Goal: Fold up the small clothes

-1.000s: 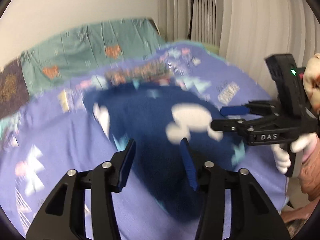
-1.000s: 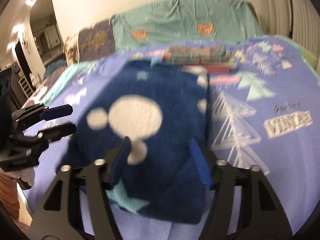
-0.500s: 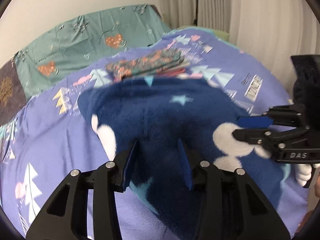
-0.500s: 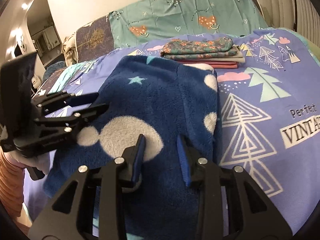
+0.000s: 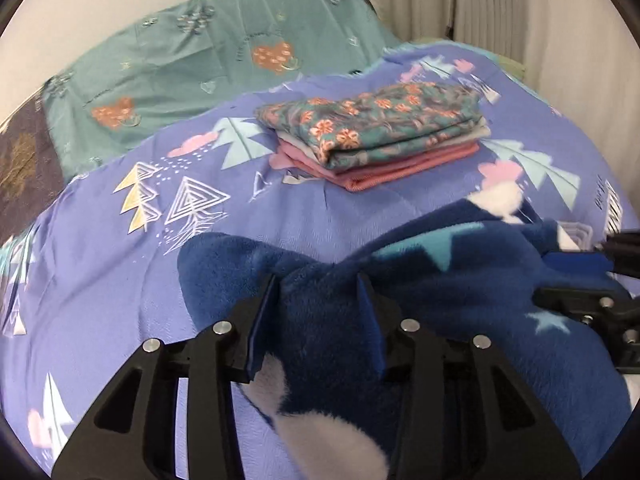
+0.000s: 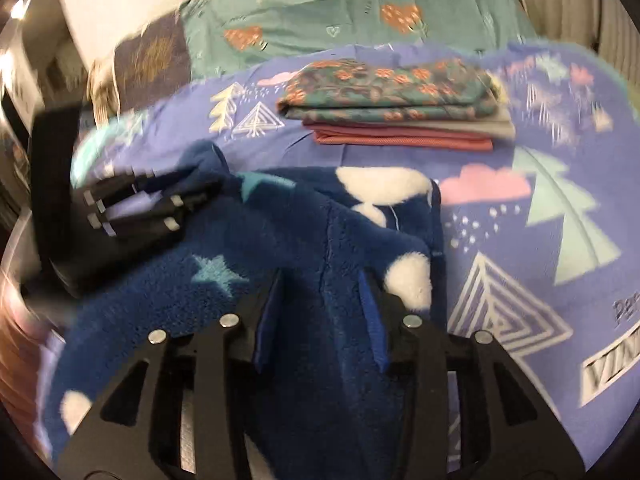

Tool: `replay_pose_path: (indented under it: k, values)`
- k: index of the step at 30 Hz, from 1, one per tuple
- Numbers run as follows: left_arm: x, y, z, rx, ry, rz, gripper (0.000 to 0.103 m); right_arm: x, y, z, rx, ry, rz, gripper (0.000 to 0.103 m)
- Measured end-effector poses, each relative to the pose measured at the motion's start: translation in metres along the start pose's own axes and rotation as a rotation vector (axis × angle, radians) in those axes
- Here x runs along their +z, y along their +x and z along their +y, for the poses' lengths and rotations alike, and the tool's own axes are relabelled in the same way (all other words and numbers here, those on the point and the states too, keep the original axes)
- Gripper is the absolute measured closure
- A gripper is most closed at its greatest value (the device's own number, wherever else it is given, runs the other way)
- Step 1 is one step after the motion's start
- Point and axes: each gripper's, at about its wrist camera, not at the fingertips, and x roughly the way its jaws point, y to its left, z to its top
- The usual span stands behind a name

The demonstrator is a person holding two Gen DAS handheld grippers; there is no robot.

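Observation:
A navy fleece garment [image 5: 460, 288] with white spots and pale stars lies bunched on the purple bedspread [image 5: 100, 280]. My left gripper [image 5: 318, 284] is shut on a raised fold of it at its left edge. In the right wrist view, my right gripper [image 6: 320, 280] has a ridge of the same fleece garment [image 6: 224, 308] pinched between its blue pads, and its jaws are opening. Each gripper shows in the other's view: the right gripper [image 5: 560, 278] at the garment's right side, the left gripper [image 6: 200, 200] blurred at its far left corner.
A stack of folded clothes [image 5: 372, 132], floral on top and pink below, sits on the bedspread just beyond the fleece; the same stack [image 6: 396, 104] shows in the right view. A teal sheet [image 5: 180, 52] covers the head end. Curtains [image 5: 480, 0] hang at the far right.
Both grippers have carried the fleece forward across the bed toward the folded stack. The garment, spread flat before, is now bunched and doubled over. The stack looks much closer.

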Motion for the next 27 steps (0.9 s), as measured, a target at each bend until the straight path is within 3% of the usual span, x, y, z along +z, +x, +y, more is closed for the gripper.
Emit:
replay_pose_path:
  k: [2, 6, 9, 10, 12, 15, 17, 19, 22, 24, 27]
  values:
    - [0.000, -0.002, -0.007, 0.032, 0.035, -0.010, 0.062, -0.001, 0.001, 0.003, -0.018, -0.021, -0.004, 0.065]
    - [0.000, -0.007, 0.005, 0.000, 0.006, -0.021, 0.062, -0.002, -0.003, 0.010, -0.040, -0.048, -0.017, 0.064]
    - [0.001, -0.031, 0.006, 0.000, -0.010, -0.054, 0.059, -0.005, -0.019, 0.007, -0.004, -0.032, -0.051, 0.063]
    - [0.001, -0.043, 0.006, -0.009, -0.013, -0.063, 0.059, -0.007, -0.034, 0.002, 0.012, -0.009, -0.069, 0.060]
    - [-0.003, -0.076, 0.001, -0.076, -0.003, -0.109, 0.056, -0.019, -0.068, -0.010, 0.027, 0.046, -0.122, 0.042]
    - [-0.020, -0.118, -0.019, -0.168, 0.081, -0.170, 0.042, -0.062, -0.120, -0.042, 0.110, 0.173, -0.168, 0.037]
    - [-0.030, -0.122, -0.037, -0.167, 0.157, -0.146, 0.040, -0.093, -0.132, -0.062, 0.162, 0.299, -0.134, 0.034]
    - [-0.044, -0.113, -0.055, -0.115, 0.233, -0.120, 0.040, -0.126, -0.135, -0.077, 0.226, 0.437, -0.075, 0.034]
    - [-0.050, -0.102, -0.055, -0.123, 0.163, -0.102, 0.040, -0.173, -0.133, -0.087, 0.314, 0.621, 0.010, 0.031]
    - [-0.049, -0.102, -0.058, -0.115, 0.185, -0.098, 0.040, -0.195, -0.127, -0.084, 0.389, 0.743, 0.070, 0.028]
    - [-0.051, -0.102, -0.058, -0.104, 0.189, -0.092, 0.040, -0.204, -0.118, -0.071, 0.469, 0.798, 0.114, 0.023]
